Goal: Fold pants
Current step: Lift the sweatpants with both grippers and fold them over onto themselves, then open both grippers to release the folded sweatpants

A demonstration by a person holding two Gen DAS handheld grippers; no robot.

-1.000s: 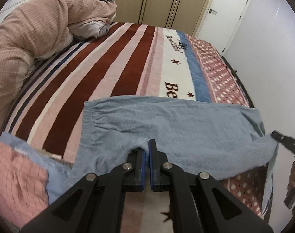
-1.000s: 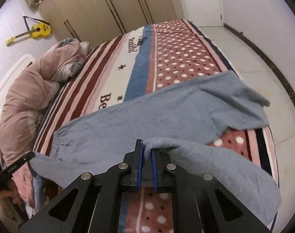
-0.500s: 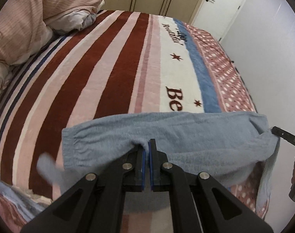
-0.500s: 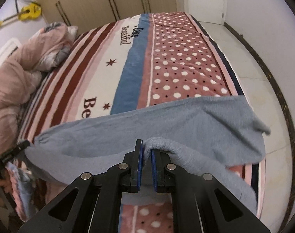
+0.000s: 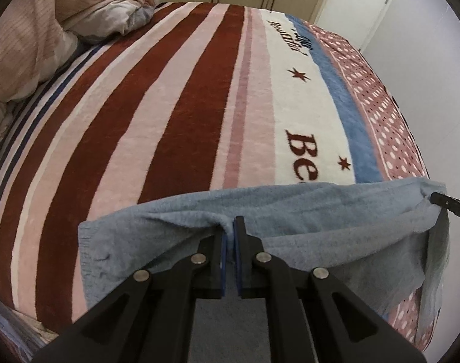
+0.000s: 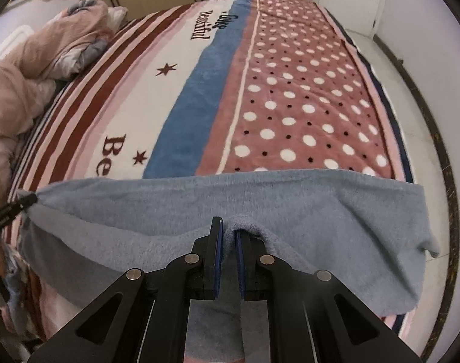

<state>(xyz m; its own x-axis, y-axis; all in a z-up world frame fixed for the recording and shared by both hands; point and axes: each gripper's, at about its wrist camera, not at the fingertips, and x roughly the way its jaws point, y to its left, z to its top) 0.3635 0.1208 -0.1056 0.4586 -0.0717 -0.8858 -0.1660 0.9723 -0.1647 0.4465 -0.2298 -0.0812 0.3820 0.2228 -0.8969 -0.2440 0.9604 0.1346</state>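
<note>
A: Pants, grey-blue and fleecy, were found lying across the near edge of the striped blanket, their long axis running side to side along that edge.

B: And the grip? The left gripper was seen clamped tight on a pinch of the upper cloth, nothing but fabric between the pads.

A: The same was noted at the right gripper: jaws pressed shut on a raised fold, with cloth humped over the right pad.

B: So the pants were held at two spots, stretched between them, the far hem laid on the blanket beyond both grippers.

A: The elastic cuff was spotted off to the left of the left gripper, slightly puckered. The opposite end was draped toward the blanket's right edge, nearer the right gripper.

B: It was judged that the held layer needed to be carried straight out over the blanket, away from the near edge, both ends kept level.
</note>
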